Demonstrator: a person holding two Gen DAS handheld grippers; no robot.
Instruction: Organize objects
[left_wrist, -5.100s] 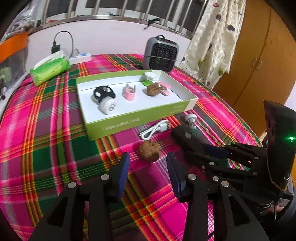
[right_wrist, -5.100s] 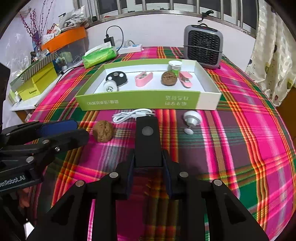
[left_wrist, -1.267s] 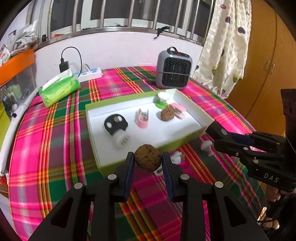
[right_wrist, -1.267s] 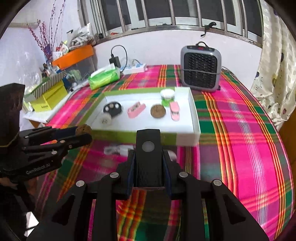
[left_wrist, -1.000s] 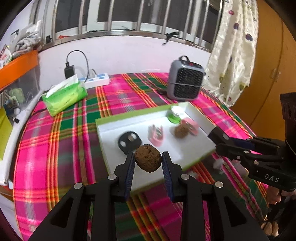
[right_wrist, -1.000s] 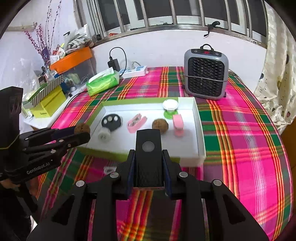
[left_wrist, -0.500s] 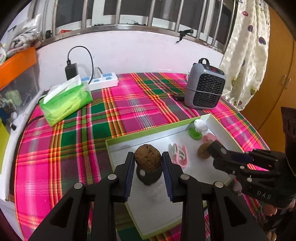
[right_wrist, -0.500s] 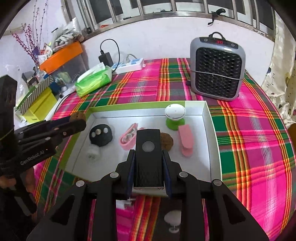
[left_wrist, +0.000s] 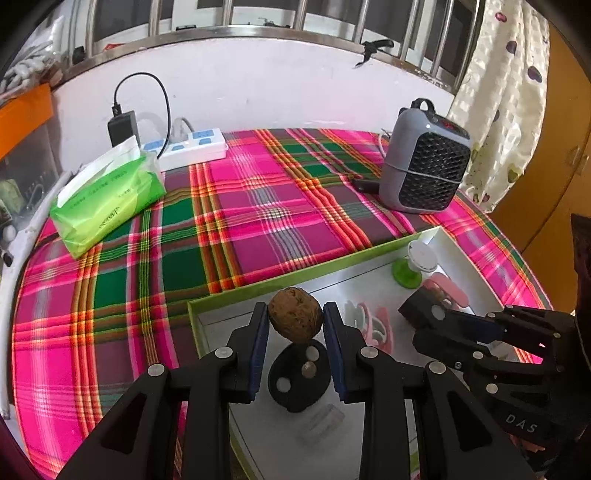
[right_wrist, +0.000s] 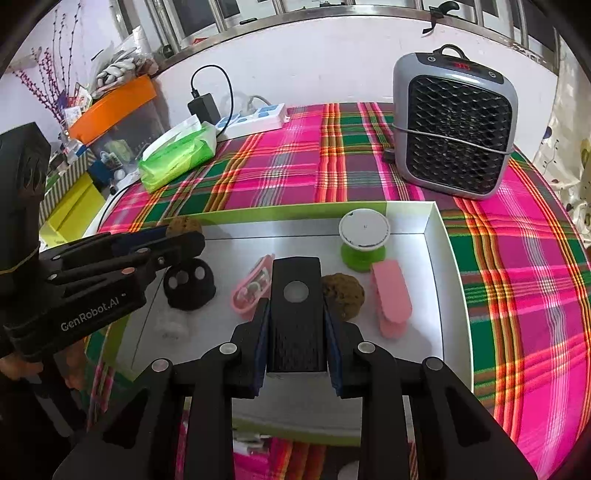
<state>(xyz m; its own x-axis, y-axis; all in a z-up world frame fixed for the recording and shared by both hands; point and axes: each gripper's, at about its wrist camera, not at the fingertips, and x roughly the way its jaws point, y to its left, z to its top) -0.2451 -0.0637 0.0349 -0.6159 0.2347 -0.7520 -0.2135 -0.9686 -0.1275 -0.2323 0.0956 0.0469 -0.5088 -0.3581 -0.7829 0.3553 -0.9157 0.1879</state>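
**Both hand-held grippers loaded, poised over the tray**

Left hand-held gripper (left_wrist: 294, 326): clamped on a brown walnut (left_wrist: 294, 319), which is pinched between the blue pads at the fingertips. The walnut is held in the air above the near left corner of the green-edged white tray (left_wrist: 334, 266), just over a black round holder (left_wrist: 298, 376) that lies on the tray floor.

Right hand-held gripper (right_wrist: 296, 328): clamped on a black rectangular block (right_wrist: 296, 314) with a pale round dot on its top face. The block is gripped along its sides and juts forward past the fingertips, over the middle of the tray (right_wrist: 441, 258).

Seen inside the tray from the right wrist view: a second walnut (right_wrist: 345, 291) just right of the block's tip, a pink clip (right_wrist: 390, 295) further right, a pink case (right_wrist: 251, 286) to the left, and a white-topped green stand (right_wrist: 364, 238) near the far wall. A blurred pale object (right_wrist: 170, 325) is noted near the tray's left edge; its nature cannot be told.

The tray rests on a surface covered by a pink-and-green plaid cloth (left_wrist: 240, 221). Beyond it stand a grey heater (right_wrist: 452, 125), a green tissue pack (left_wrist: 107, 199) and a white power strip (left_wrist: 192, 146).
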